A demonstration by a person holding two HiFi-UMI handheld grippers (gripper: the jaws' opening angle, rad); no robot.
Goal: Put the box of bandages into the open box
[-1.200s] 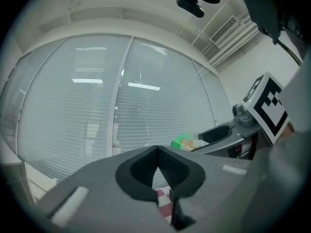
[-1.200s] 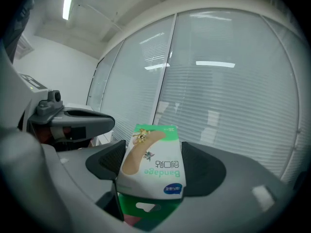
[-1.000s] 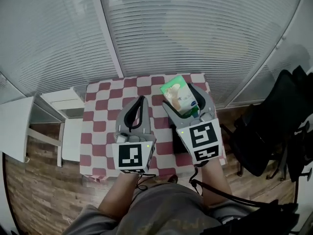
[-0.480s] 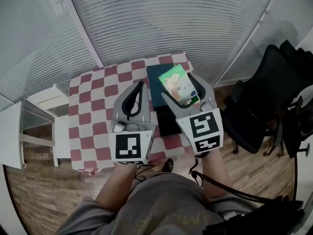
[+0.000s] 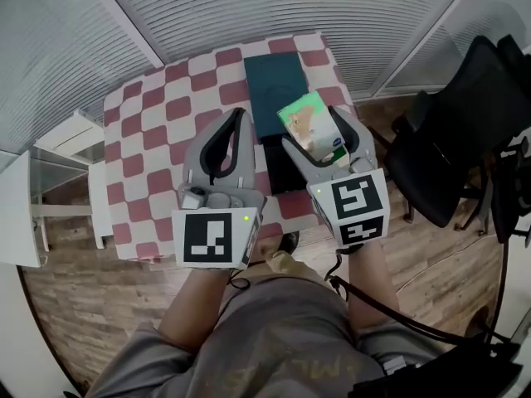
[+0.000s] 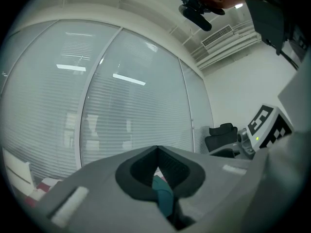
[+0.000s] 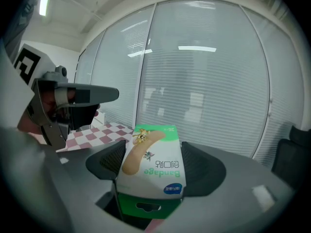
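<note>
Right gripper (image 5: 318, 133) is clamping the box of bandages (image 7: 152, 160) by its two long sides, printed face up. The carton is sticking out past the jaw tips and riding in the air above the far right part of the checked table (image 5: 158, 114). Left gripper (image 5: 238, 119) is hovering alongside with its jaws pressed together and nothing between them; only a sliver of teal is showing beyond the tips in its own view. Under the carton the open box (image 5: 280, 175) is lying as a dark rectangle, with a teal panel (image 5: 276, 89) touching its far end. The panel is probably the lid folded back, though the head view is too dark there to tell where cavity ends and lid begins. Risks, as judged: the carton is light card, so a harder squeeze is likely to be denting it. It is also appearing over the box's right rim rather than its middle, so a straight drop could be catching that rim and tipping it out. Setting it on the teal panel by mistake is the other hazard. Edges: the open box is sitting near the table's right edge, and a black chair (image 5: 452, 152) is standing just beyond that edge. A spill that way is going to the wooden floor (image 5: 99, 305). Open cloth is lying to the left and near side, giving both grippers room to shift.
</note>
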